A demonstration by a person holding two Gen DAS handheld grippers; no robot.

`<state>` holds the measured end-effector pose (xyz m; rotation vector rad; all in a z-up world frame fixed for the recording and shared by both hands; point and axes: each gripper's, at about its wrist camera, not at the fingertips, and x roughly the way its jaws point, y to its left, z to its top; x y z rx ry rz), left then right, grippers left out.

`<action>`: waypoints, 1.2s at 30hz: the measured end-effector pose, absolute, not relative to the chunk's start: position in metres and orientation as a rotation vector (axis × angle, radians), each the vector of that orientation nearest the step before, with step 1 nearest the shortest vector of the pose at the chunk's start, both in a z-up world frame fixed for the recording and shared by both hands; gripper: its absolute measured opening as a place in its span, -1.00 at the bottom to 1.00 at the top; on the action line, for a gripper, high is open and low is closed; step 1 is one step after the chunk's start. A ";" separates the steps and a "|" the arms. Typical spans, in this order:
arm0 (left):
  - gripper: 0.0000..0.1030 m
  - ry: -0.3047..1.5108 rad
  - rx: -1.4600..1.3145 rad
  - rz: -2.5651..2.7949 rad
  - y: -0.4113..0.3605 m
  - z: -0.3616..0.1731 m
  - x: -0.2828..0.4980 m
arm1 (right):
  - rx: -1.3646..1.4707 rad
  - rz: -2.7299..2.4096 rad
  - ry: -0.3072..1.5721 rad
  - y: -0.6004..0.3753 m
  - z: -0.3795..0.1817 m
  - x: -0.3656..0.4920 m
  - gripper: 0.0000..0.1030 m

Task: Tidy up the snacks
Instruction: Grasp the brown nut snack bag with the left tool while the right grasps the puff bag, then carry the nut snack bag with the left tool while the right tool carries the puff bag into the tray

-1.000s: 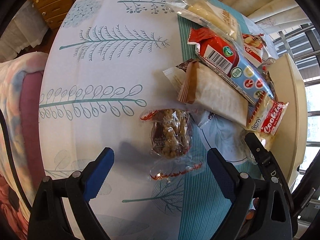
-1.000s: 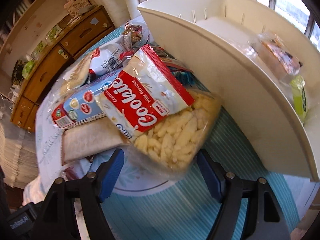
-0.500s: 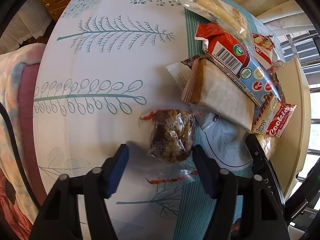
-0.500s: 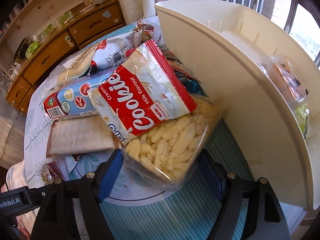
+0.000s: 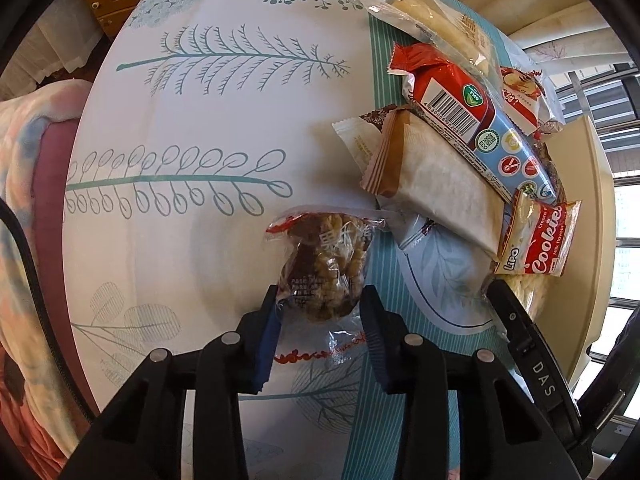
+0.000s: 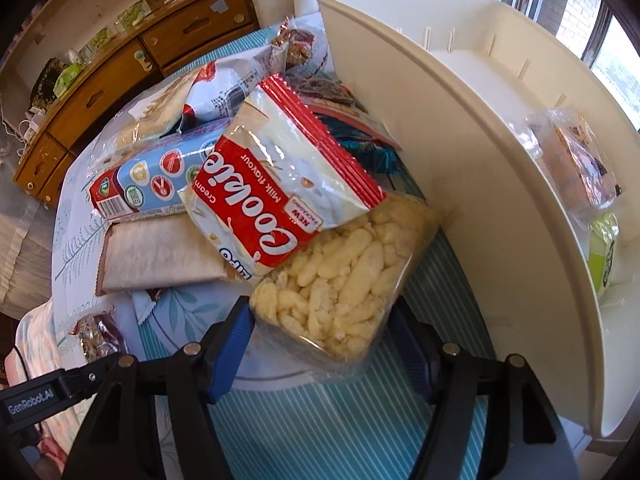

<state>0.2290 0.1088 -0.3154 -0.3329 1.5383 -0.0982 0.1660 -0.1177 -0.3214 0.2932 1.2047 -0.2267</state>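
My left gripper [image 5: 320, 312] is shut on a clear packet of brown nut snack [image 5: 324, 268] lying on the tablecloth. My right gripper [image 6: 320, 328] is open, its fingers on either side of a clear bag of pale puffed snacks [image 6: 344, 276]. On that bag lies a red and white Cookies packet [image 6: 280, 184], also in the left wrist view [image 5: 540, 236]. Behind are a brown and white wrapped bar [image 6: 156, 256] and a blue and red biscuit pack [image 6: 152, 184]. A cream bin [image 6: 460, 152] stands to the right, with two packets [image 6: 580, 164] inside.
More snack packets [image 5: 432, 16] are piled at the far side of the heap. A wooden cabinet [image 6: 120, 80] stands behind the table. A pink blanket [image 5: 24, 168] lies off the table's left edge. The right gripper's body [image 5: 532, 360] shows at the left view's lower right.
My left gripper moved forward and closed onto the nut snack packet. My right gripper moved in closer around the puffed snack bag and stayed open.
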 end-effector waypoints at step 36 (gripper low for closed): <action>-0.31 1.367 -0.416 -0.252 0.148 -0.211 0.125 | 0.154 0.070 1.222 -0.060 -0.227 0.078 0.28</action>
